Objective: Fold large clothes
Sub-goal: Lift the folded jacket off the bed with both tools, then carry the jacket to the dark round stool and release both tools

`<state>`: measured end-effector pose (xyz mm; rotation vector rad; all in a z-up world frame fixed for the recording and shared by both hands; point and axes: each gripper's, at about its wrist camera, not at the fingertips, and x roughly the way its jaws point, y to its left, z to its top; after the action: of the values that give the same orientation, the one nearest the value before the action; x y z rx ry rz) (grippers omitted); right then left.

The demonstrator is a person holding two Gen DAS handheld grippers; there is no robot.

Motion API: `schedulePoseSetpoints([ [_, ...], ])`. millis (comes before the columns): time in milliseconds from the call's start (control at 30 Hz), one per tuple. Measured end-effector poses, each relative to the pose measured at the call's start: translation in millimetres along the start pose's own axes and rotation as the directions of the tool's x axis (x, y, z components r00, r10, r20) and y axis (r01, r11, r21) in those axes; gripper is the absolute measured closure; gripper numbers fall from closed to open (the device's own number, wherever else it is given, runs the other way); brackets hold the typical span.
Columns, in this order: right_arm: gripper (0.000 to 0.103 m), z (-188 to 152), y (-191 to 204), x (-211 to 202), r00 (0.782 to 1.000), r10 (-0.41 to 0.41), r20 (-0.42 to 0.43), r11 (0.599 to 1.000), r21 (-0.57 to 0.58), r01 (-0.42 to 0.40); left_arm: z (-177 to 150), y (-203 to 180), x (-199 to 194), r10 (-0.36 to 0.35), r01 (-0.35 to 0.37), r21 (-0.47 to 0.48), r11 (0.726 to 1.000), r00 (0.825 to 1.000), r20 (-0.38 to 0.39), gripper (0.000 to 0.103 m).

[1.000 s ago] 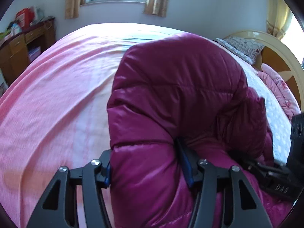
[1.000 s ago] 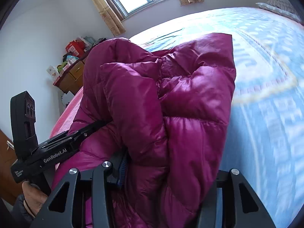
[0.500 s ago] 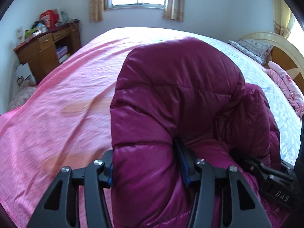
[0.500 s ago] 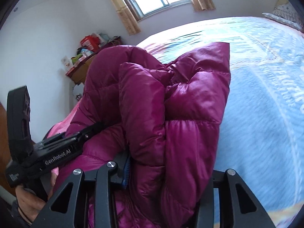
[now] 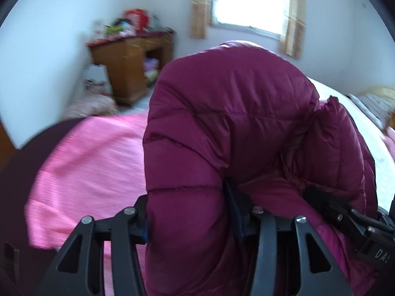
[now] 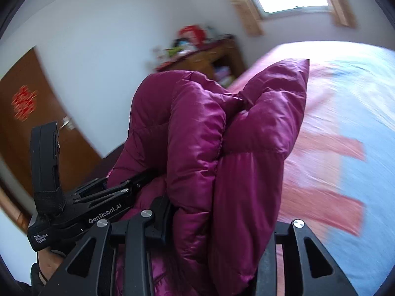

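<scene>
In the left wrist view, the puffy magenta jacket (image 5: 229, 133) is seen clamped between the fingers of the left gripper (image 5: 190, 212), whose jaws are closing further on a thick quilted fold; the padded bulk rises straight ahead of the gripper and arches over to the right, where the right gripper (image 5: 345, 219) is seen biting into the same garment at the lower right edge. The jacket is thus held off the bed (image 5: 93, 162), whose pink cover lies below and to the left, with a wooden cabinet (image 5: 130, 69) and a window (image 5: 249, 2) beyond. In the right wrist view, the right gripper (image 6: 217, 222) is seen closed on another thick fold of the jacket (image 6: 222, 133), which stands up directly in front of it, while the left gripper (image 6: 103, 202) is seen just beside it on the left, entering the fabric from that side, a hand (image 6: 49, 264) visible beneath it. The bundle's long axis is judged to run between the two grippers, which hold it close together; the bed (image 6: 345, 128) spreads below and to the right, so the set-down is judged to lie downward and rightward, nearer the right gripper.
</scene>
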<state>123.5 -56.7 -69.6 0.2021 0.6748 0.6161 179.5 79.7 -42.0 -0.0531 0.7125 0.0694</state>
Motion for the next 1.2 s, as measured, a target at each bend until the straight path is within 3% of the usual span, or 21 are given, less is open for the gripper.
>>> schedulePoseSetpoints([
  [133,0.064,20.8,51.0,44.4,0.991,0.133,-0.015,0.989,-0.07,-0.133,17.2,49.4,-9.3,0.133,-0.13,-0.075,0.989,0.99,0.045,0.052],
  [267,0.064,32.1,94.6,98.9,0.969,0.238,-0.062,0.962,-0.125,-0.244,22.8,91.6,-2.5,0.294,-0.285,-0.134,0.949,0.954,0.052,0.052],
  [367,0.064,29.8,109.9,145.1,0.954,0.275,-0.115,0.948,-0.132,-0.289,22.2,116.0,28.8,0.369,-0.366,-0.173,0.915,0.929,-0.01,0.052],
  [533,0.065,19.3,108.8,217.5,0.945,0.246,-0.216,0.958,-0.091,-0.271,9.9,144.7,86.1,0.364,-0.388,-0.214,0.896,0.92,-0.145,0.052],
  [567,0.065,16.6,105.8,224.6,0.938,0.271,-0.215,0.956,-0.05,-0.288,7.8,147.1,97.1,0.353,-0.382,-0.226,0.896,0.922,-0.159,0.052],
  [767,0.062,18.3,93.9,255.4,0.921,0.31,-0.235,0.948,0.01,-0.317,13.7,142.3,132.9,0.384,-0.411,-0.199,0.89,0.909,-0.162,0.047],
  [900,0.062,10.7,71.8,250.5,0.912,0.356,-0.202,0.934,0.049,-0.354,12.6,138.7,138.5,0.403,-0.428,-0.189,0.884,0.902,-0.156,0.041],
  [1000,0.062,5.0,70.3,239.5,0.923,0.323,-0.207,0.946,0.028,-0.324,22.3,137.1,147.8,0.405,-0.43,-0.191,0.882,0.901,-0.157,0.038],
  [1200,0.054,-3.4,73.8,206.8,0.954,0.232,-0.192,0.972,0.019,-0.233,9.8,138.0,141.5,0.419,-0.439,-0.173,0.882,0.897,-0.139,0.038],
])
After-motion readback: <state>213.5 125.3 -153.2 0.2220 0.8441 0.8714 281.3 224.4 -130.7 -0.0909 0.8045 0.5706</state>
